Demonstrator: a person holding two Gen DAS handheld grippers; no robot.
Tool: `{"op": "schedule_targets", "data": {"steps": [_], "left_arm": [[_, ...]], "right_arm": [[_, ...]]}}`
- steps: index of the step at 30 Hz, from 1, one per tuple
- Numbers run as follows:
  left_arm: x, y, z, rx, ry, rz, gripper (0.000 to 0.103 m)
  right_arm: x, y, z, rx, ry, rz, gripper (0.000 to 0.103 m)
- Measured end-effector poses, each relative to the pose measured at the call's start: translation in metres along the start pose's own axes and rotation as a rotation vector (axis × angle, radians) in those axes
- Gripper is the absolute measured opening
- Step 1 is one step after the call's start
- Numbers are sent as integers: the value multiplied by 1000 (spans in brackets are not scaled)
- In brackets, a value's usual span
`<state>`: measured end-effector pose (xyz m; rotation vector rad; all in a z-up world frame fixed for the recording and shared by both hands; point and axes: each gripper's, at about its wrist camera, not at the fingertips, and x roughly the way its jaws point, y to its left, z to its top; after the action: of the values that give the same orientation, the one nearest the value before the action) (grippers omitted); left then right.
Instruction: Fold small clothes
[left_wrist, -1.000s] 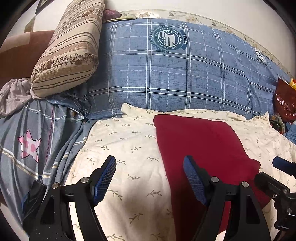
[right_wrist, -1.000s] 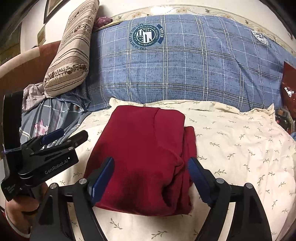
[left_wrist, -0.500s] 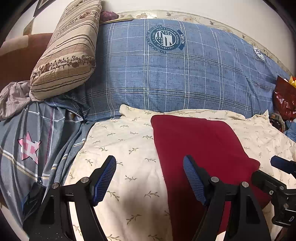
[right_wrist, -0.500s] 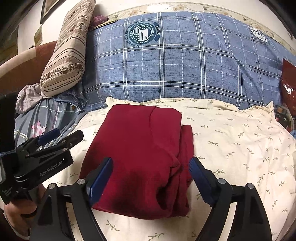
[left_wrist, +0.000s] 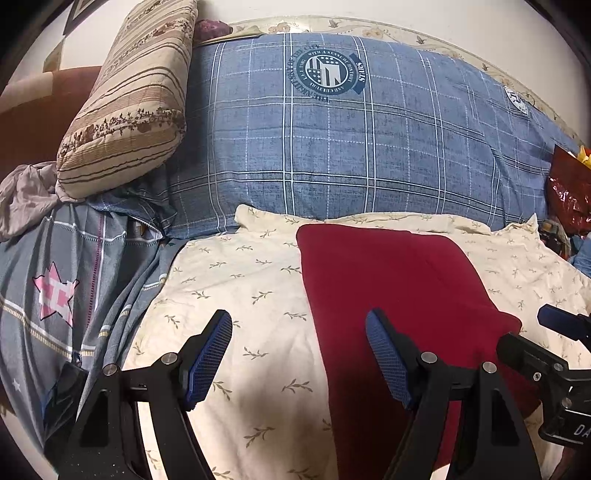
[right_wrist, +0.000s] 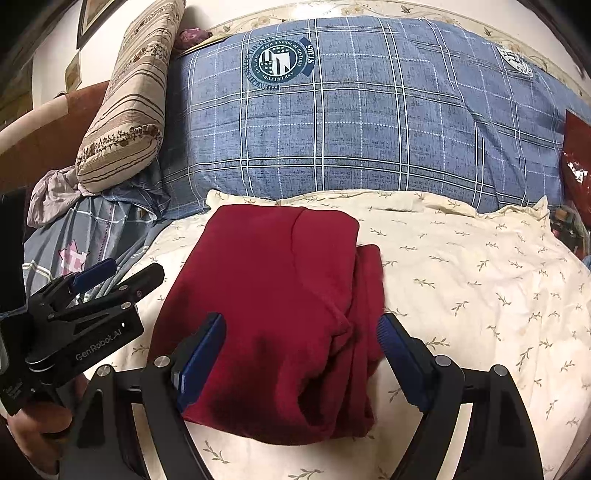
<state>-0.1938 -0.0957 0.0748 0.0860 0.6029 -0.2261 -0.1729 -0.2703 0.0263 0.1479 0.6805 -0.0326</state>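
Observation:
A dark red garment lies folded into a rough rectangle on the cream leaf-print sheet; it also shows in the left wrist view. My right gripper is open and empty, hovering over the garment's near edge. My left gripper is open and empty, above the sheet at the garment's left edge. The left gripper also shows at the left of the right wrist view, the right gripper at the right edge of the left wrist view.
A large blue plaid pillow lies behind the sheet. A striped beige pillow leans at the back left. A grey star-print cover and crumpled grey cloth lie left. A red shiny bag sits right.
Both grippers have drawn back and risen slightly from the folded garment, staying open. The garment has not moved.

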Motion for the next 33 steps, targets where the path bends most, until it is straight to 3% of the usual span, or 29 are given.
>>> {"op": "schedule_targets", "data": {"steps": [33], "left_arm": [[9,-3,1,7,11,12,75]], "right_arm": [[18,0,1,-3,34,11,86]]}}
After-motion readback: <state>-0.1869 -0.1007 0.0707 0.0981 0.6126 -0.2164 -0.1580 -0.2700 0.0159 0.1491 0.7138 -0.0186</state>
